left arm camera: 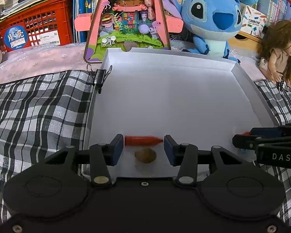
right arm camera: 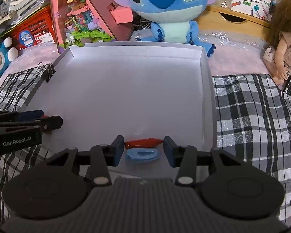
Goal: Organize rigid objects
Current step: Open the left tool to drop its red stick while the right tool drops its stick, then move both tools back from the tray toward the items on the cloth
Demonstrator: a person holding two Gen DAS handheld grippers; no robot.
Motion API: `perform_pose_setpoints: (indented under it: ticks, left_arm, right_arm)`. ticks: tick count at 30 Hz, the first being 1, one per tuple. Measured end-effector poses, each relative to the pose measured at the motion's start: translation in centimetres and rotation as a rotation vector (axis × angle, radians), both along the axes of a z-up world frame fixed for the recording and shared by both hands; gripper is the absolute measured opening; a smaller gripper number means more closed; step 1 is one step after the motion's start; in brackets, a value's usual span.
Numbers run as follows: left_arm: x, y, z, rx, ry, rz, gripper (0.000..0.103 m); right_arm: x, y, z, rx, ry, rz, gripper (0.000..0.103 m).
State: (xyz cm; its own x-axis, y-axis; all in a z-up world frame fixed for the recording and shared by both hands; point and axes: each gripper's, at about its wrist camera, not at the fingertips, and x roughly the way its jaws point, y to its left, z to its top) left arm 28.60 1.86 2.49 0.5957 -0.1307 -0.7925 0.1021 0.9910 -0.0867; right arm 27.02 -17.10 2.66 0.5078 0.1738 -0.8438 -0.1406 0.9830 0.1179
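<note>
A: Fingers of the left gripper (left arm camera: 144, 147)?

B: Clamped end to end on a red piece (left arm camera: 143, 140), long axis crosswise, low in the white tray (left arm camera: 164, 89); a brown nut (left arm camera: 145, 155) lies just below.

A: Right gripper (right arm camera: 144, 147)?

B: Likewise clamped on a red piece (right arm camera: 143, 142), above a blue clip (right arm camera: 142, 154).

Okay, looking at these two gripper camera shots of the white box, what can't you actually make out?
- Left wrist view: the brown round object under the left hand-held gripper is too blurred to identify.
- Right wrist view: the red object at the right hand-held gripper is blurred, its shape unclear.
- Both views: the white box near edge is hidden by gripper bodies.
</note>
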Motion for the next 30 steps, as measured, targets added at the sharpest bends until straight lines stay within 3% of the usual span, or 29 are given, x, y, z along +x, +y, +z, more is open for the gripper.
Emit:
perform_pose_setpoints:
  ticks: [5, 15, 30]
  left_arm:
    - [-0.8, 0.3, 0.5, -0.022, 0.003, 0.003, 0.048]
    - [-4.7, 0.7, 2.8, -0.035, -0.063, -0.021, 0.054]
    - [-13.5, 0.4, 4.0, -0.048, -0.131, -0.097, 0.061]
  right_arm:
    - [-0.4, -0.1, 0.2, 0.012, -0.012, -0.009, 0.062]
    - [-3.0, -0.2, 2.4, 0.014, -0.075, 0.000, 0.065]
    - [-11.3, -0.7, 4.7, 0.025, -0.176, 0.062, 0.073]
